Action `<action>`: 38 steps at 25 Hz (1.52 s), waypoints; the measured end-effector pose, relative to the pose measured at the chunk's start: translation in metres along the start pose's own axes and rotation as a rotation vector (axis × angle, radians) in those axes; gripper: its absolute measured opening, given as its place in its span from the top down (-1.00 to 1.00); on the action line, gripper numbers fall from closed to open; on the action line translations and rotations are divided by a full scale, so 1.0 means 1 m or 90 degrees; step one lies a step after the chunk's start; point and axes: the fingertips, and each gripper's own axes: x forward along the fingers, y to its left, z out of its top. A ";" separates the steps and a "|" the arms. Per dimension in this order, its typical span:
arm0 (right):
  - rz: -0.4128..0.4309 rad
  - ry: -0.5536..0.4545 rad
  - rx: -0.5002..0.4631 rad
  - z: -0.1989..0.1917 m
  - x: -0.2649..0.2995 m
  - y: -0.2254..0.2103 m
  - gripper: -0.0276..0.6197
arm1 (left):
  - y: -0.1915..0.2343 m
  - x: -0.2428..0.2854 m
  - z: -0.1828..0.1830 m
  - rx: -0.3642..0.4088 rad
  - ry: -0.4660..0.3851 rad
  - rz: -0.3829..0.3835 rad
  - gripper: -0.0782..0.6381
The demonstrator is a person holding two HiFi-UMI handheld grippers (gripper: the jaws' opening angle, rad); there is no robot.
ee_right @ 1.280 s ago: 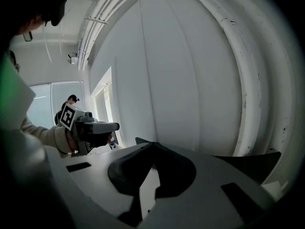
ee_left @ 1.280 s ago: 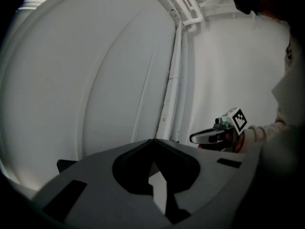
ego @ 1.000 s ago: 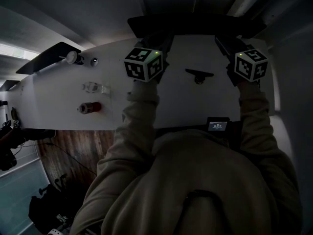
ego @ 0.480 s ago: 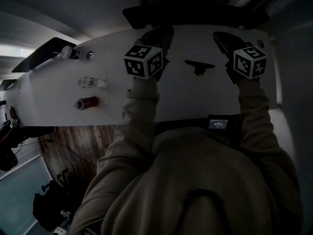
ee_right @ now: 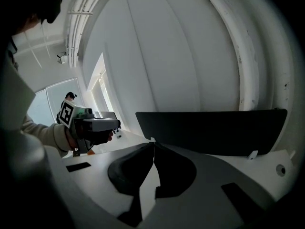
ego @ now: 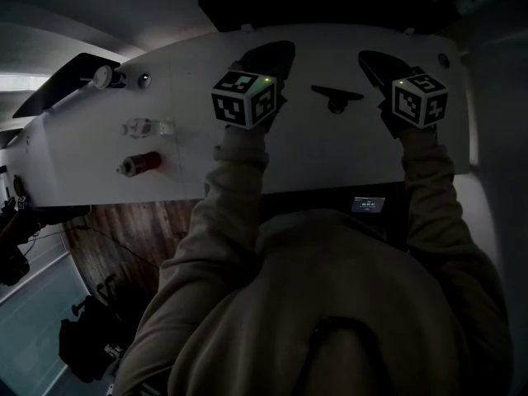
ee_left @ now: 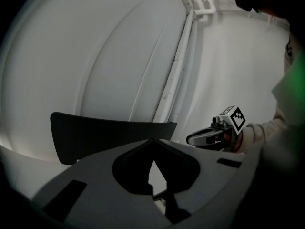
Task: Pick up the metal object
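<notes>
Left claw (ee_left: 153,140) and right claw (ee_right: 154,143), both shut and empty, could shove the small dark T-shaped object (ego: 334,97) aside unless opened.

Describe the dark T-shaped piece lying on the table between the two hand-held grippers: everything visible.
The dark T-shaped piece is small and near black: a thin bar running left to right, tapering at both ends, with a short rounded stub under its middle, on the person's side. It is too dim to tell the material. It lies flat on the white table, between the left hand-held gripper and the right hand-held gripper. Neither touches it, and only the table is in contact.
</notes>
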 end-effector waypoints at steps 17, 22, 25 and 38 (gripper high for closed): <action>0.009 0.065 0.025 -0.066 0.027 0.001 0.85 | 0.005 0.008 -0.057 -0.041 0.033 -0.006 0.78; 0.009 0.072 0.040 -0.081 0.034 -0.002 0.85 | 0.007 0.013 -0.078 -0.055 0.049 -0.009 0.78; 0.006 0.084 0.042 -0.091 0.036 -0.004 0.85 | 0.007 0.014 -0.087 -0.062 0.058 -0.010 0.78; 0.006 0.133 0.052 -0.146 0.045 -0.006 0.85 | -0.003 0.027 -0.136 -0.097 0.097 -0.029 0.78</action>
